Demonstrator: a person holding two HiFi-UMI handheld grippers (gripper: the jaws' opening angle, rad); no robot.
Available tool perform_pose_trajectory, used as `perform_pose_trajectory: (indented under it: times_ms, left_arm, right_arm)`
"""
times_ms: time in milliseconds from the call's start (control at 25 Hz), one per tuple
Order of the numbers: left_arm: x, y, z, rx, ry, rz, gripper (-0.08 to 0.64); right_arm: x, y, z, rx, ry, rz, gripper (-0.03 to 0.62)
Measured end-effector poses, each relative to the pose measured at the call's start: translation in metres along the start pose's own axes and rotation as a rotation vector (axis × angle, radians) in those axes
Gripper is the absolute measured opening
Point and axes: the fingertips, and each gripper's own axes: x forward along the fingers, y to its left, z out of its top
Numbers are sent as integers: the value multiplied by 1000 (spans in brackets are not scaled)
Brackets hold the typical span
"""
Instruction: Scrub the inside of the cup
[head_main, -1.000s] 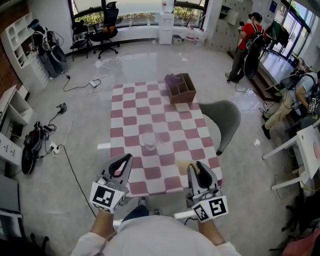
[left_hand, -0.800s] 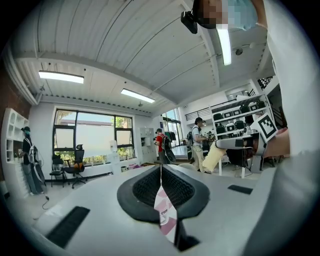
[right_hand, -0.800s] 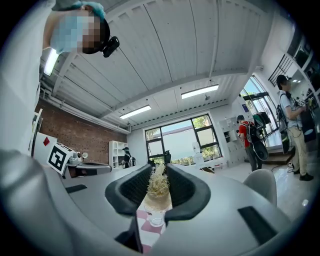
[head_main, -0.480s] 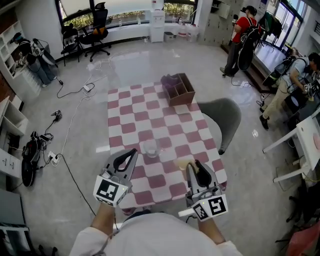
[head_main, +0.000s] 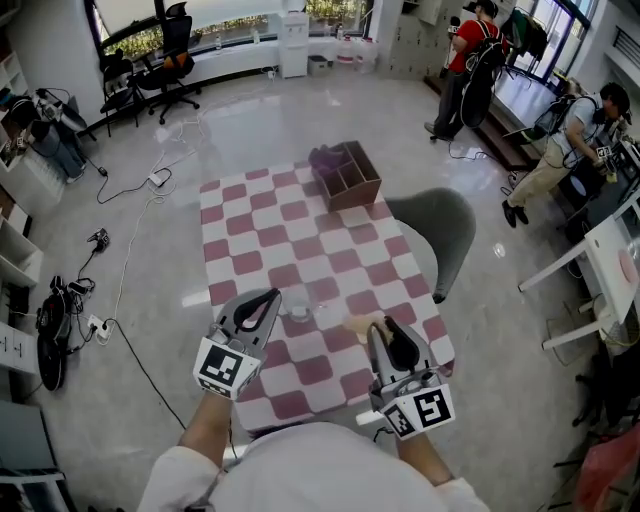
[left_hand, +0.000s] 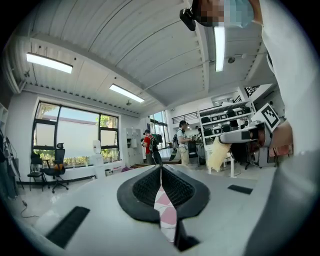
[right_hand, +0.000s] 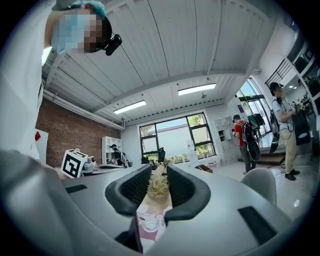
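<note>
Our left gripper (head_main: 270, 297) has its jaws together on nothing, and the clear cup (head_main: 299, 303) stands just right of its tips. Our right gripper (head_main: 379, 326) clamps a tan scrubber (head_main: 360, 325) (fibrous, like loofah), with the cup ahead-left of it.

A table (head_main: 270, 235) under a pink-and-white checked cloth stands on a glossy grey floor (head_main: 250, 130). At its far end sits a wooden box (head_main: 352, 178) with compartments, with a purple thing (head_main: 322, 158) at its left side. A grey chair (head_main: 445, 232) is just beside the table's right edge. Cables (head_main: 125, 270) trail over the floor on the left. Black office chairs (head_main: 170, 62) stand by the windows, and a person in red (head_main: 462, 62) stands far off.
</note>
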Motion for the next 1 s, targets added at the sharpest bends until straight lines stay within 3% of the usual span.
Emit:
perform_pose_trajectory:
  times_ms: [600,760,800,840,880,1000]
  left_arm:
    - [33,9,-98,-39,119,-106,34]
    - [34,4,-111,-99,105,-149,38]
    - [34,2,-115,-125,105,-161,76]
    - [34,0,-120,-147,110,-174,201]
    - [34,-2,-125,-158,119,-190,256]
    - [35,-10,-140,-148,149,-238,306]
  right_arm:
    - [19,-6,-15,-8,43,-28,100]
    - [22,-7,-18,-13,54,-39,100]
    - [22,-7,-18,-14,57,-37,100]
    - [23,-6,-19,-15,60,-35,100]
    - [24,-6,-20,-15,63,-34,100]
    - [27,-6,-26,-12,76,-33,100]
